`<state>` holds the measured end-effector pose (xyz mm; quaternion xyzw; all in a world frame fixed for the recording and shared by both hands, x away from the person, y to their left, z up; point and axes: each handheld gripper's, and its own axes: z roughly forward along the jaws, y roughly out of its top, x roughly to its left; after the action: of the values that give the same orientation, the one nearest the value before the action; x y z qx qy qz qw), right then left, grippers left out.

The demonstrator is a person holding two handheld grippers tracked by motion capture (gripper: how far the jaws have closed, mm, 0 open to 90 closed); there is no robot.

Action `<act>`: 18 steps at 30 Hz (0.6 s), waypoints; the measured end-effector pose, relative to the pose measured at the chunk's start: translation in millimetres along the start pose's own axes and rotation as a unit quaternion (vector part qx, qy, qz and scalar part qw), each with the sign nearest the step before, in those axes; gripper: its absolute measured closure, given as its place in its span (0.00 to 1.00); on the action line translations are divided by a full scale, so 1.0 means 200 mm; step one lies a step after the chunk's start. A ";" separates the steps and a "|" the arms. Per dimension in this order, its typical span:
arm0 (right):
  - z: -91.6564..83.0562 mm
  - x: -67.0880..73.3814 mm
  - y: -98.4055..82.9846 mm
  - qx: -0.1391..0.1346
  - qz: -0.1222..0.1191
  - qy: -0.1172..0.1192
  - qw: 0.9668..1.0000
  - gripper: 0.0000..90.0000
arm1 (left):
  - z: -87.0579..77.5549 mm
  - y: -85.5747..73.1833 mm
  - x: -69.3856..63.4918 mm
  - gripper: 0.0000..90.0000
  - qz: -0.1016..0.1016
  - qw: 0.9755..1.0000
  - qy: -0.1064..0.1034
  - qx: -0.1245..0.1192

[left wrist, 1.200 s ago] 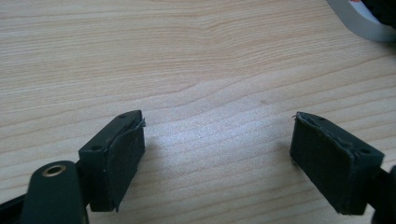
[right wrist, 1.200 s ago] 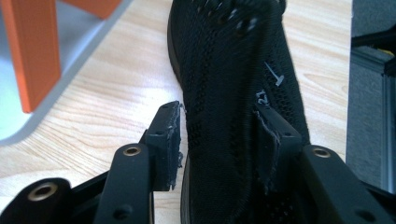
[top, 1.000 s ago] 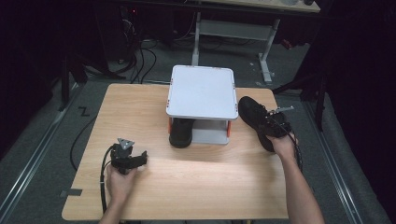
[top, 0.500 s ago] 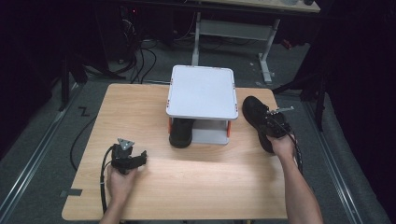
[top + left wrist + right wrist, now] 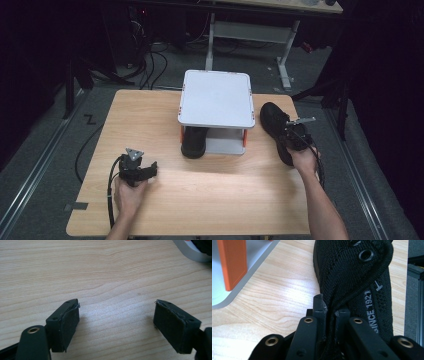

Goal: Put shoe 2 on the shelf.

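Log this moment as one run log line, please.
right tongs: just closed, pinching collar of black shoe | left tongs: open, empty, over table | second shoe: under white rack

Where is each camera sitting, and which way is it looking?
High view: above the person's side, looking forward and down on the table; both forearms, left gripper and right gripper show.
Left gripper view: rides the left gripper, looking at bare wood between open jaws.
Right gripper view: rides the right gripper, its jaws just closed, pinching the black shoe.
Shared: shoe and white shelf.
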<state>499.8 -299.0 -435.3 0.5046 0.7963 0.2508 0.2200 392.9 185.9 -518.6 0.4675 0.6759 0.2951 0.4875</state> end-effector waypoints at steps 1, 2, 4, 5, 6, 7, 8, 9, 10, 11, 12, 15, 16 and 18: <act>-0.01 0.00 0.00 -0.001 -0.002 0.000 1.000 0.93 | 0.00 0.00 0.00 0.24 -0.002 1.000 -0.002 -0.001; -0.02 0.00 0.00 -0.001 -0.004 0.000 1.000 0.93 | 0.00 0.00 0.00 0.24 -0.001 1.000 -0.003 0.000; -0.05 0.00 -0.01 -0.007 -0.001 0.002 1.000 0.93 | 0.00 0.00 0.00 0.23 -0.001 1.000 -0.006 0.001; -0.06 0.00 -0.01 -0.009 -0.001 0.005 1.000 0.93 | 0.00 0.00 0.00 0.23 0.001 1.000 -0.007 0.004; -0.08 0.00 -0.02 -0.013 0.001 0.007 1.000 0.93 | 0.00 0.00 0.00 0.22 0.002 1.000 -0.008 0.005; -0.10 0.01 -0.03 -0.016 0.003 0.010 1.000 0.93 | 0.00 0.00 0.00 0.21 0.003 1.000 -0.008 0.006; -0.11 0.01 -0.04 -0.020 0.001 0.012 1.000 0.93 | 0.00 0.00 -0.01 0.21 0.001 1.000 -0.008 0.005; -0.12 0.01 -0.05 -0.020 0.001 0.012 1.000 0.93 | 0.00 0.00 -0.01 0.20 0.004 1.000 -0.009 0.008; -0.13 0.02 -0.06 -0.022 -0.002 0.012 1.000 0.93 | 0.00 -0.01 -0.01 0.20 0.001 1.000 -0.010 0.007; -0.15 0.03 -0.07 -0.022 -0.004 0.011 1.000 0.93 | 0.00 -0.01 -0.01 0.19 0.001 1.000 -0.009 0.007; -0.16 0.04 -0.08 -0.023 -0.008 0.010 1.000 0.93 | 0.00 -0.01 -0.01 0.19 0.001 1.000 -0.010 0.007; -0.19 0.05 -0.11 -0.028 -0.013 0.013 0.999 0.93 | 0.00 -0.01 -0.01 0.18 0.001 1.000 -0.009 0.009; -0.20 0.06 -0.12 -0.028 -0.013 0.013 0.999 0.93 | 0.00 -0.01 -0.01 0.18 0.001 1.000 -0.009 0.009; -0.22 0.07 -0.13 -0.031 -0.019 0.014 0.999 0.93 | 0.01 -0.01 -0.02 0.18 0.001 1.000 -0.007 0.008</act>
<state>449.7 -303.6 -418.5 0.4788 0.8004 0.2782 0.2297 393.7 182.2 -518.9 0.4737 0.6744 0.2872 0.4882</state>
